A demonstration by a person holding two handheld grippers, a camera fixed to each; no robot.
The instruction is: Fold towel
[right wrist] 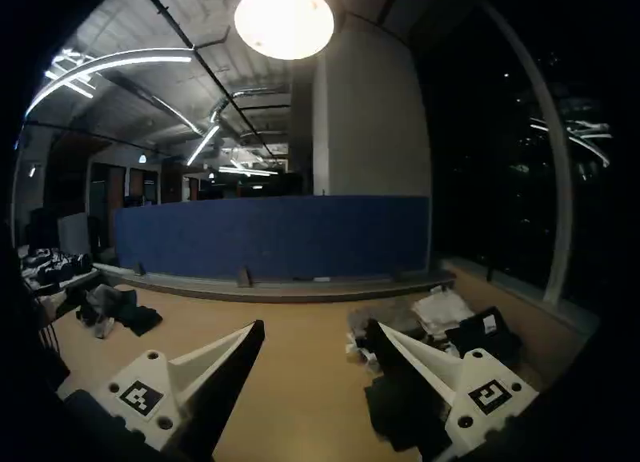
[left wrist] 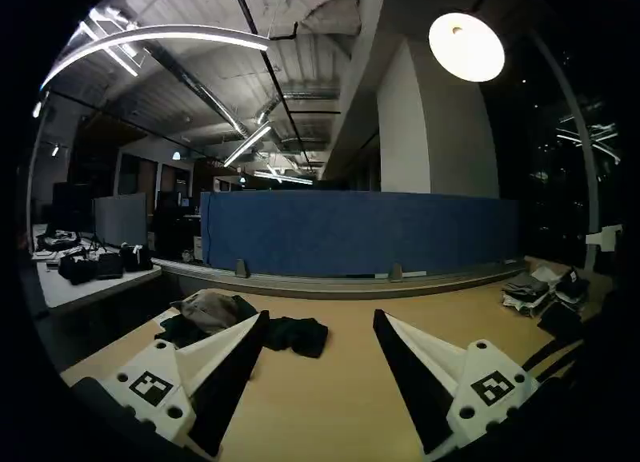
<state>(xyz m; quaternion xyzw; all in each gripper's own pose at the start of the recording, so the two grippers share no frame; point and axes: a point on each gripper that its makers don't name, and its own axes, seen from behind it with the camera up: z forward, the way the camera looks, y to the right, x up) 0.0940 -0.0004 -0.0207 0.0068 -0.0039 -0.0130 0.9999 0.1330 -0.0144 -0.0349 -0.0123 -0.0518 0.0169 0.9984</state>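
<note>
Towel (left wrist: 210, 312), apparently the dark crumpled heap, is seen at eleven o'clock beyond the left gripper (left wrist: 320, 312); its jaws and those of the right gripper (right wrist: 314, 322) are held wide, empty.

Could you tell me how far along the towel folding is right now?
Done, apparently: a folded stack sits at the right of the table. In hand: nothing; the left gripper and right gripper are both open over bare wood. Left: the crumpled dark pile lies unfolded, so at least that one needs folding.
</note>
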